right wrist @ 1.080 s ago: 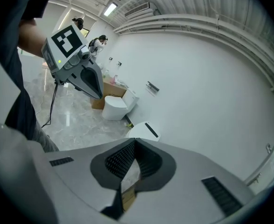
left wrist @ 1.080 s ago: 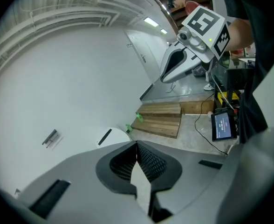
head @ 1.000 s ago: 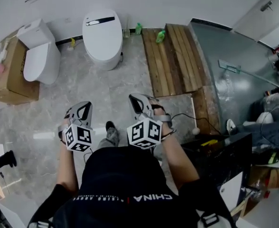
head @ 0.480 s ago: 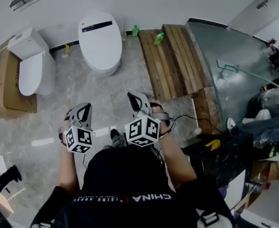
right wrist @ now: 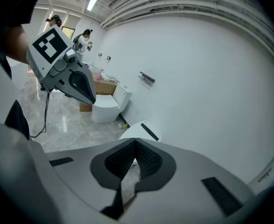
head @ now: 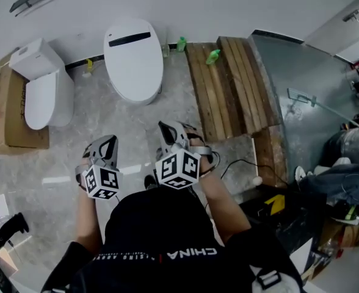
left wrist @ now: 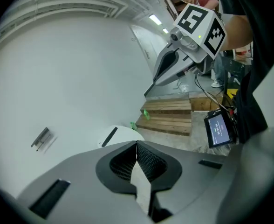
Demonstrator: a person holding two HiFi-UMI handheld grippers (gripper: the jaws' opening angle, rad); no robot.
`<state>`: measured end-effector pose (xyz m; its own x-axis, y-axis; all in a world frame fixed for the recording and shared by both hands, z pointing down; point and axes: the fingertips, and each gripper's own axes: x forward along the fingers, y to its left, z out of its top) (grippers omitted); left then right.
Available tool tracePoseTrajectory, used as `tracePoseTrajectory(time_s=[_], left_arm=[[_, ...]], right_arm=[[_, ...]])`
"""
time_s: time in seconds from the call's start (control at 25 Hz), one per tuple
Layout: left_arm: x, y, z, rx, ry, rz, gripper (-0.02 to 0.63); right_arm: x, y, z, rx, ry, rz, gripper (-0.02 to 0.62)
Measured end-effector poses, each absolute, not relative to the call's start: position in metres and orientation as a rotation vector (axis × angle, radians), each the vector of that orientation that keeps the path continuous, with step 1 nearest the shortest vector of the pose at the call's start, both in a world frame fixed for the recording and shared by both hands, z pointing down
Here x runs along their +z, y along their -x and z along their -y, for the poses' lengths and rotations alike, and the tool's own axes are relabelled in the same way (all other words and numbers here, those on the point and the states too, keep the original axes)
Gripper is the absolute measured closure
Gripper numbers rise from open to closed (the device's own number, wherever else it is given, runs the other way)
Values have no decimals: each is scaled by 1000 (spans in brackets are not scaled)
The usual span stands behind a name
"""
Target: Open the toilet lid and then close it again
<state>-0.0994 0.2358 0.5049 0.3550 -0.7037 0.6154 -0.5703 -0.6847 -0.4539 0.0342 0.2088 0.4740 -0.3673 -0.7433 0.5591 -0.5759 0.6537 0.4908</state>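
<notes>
A white toilet (head: pixel 134 60) with a black strip near its hinge stands against the far wall, its lid down. Both grippers hang over the marble floor well short of it, side by side. My left gripper (head: pixel 110 140) is shut with nothing in it, and so is my right gripper (head: pixel 166 128). In the left gripper view the closed jaws (left wrist: pixel 137 146) point at the toilet (left wrist: pixel 120 135), and the right gripper (left wrist: pixel 172 69) shows at the upper right. In the right gripper view the closed jaws (right wrist: pixel 136 144) point at the toilet (right wrist: pixel 144 130), with the left gripper (right wrist: pixel 74 83) at the left.
A second white toilet (head: pixel 42 87) stands to the left beside a cardboard box (head: pixel 14 112). A wooden pallet (head: pixel 225 84) with two green bottles (head: pixel 213 56) lies to the right, then a grey metal panel (head: pixel 295 102). A cable (head: pixel 237 157) runs across the floor.
Both grippers have moved forward across the floor toward the toilet, which now lies nearer in the head view. The jaws have stayed shut.
</notes>
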Motion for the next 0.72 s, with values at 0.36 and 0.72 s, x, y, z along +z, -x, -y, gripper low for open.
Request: tracePoseTrajectory(time_s=[0.36, 0.72], left_arm=[[482, 74, -96, -1228, 2437, -1302, 595], [477, 53, -18, -1262, 2419, -1398, 595]], right_arm=[[468, -56, -59, -333, -932, 2131, 583], [472, -63, 33, -360, -817, 2184, 583]])
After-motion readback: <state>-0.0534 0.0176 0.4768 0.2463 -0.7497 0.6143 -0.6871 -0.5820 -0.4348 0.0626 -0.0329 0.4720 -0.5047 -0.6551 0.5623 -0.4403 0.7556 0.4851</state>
